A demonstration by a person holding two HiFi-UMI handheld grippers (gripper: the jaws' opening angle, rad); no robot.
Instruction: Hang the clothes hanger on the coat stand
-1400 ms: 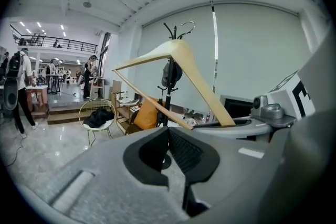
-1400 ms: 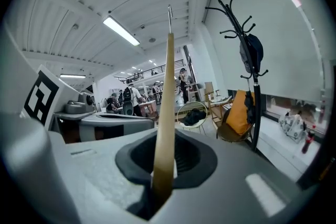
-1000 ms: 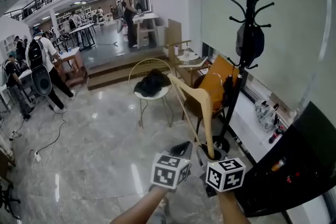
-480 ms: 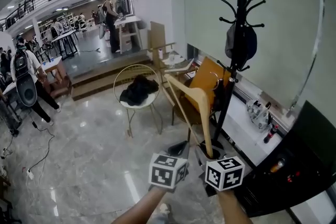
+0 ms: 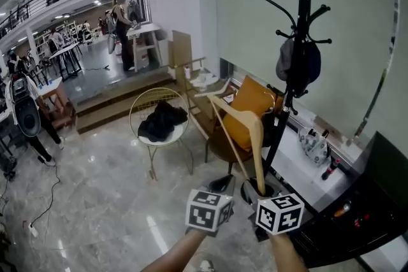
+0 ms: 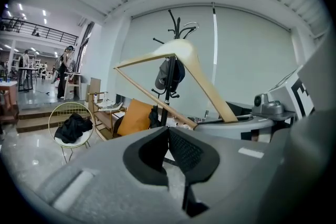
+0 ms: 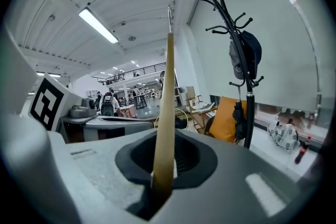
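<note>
pale smooth wooden hanger [image 5: 257, 143], matt black metal coat stand [image 5: 302, 6], glossy marbled floor [image 5: 95, 200], gold wire chair [image 5: 155, 141]

Two bare forearms [image 5: 175, 254] reach forward, side by side. The left grey gripper [image 5: 223, 183] with a marker cube has its jaws pressed together, holding nothing. The right grey gripper [image 5: 250, 188] pinches a pale wooden clothes hanger [image 5: 257, 150].

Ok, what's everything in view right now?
light wooden clothes hanger: one, tan, upright in the right claw
black metal coat stand: one, black, right, before the pale wall
dark cap-like item: one, black, hanging on the stand
round gold wire chair: one, gold, centre-left floor
black garment: one, black, on that chair's seat
orange-backed chair: one, orange, beside the stand's pole
people: several, far left background
left claw: shut, empty
right claw: shut on the hanger's end
</note>
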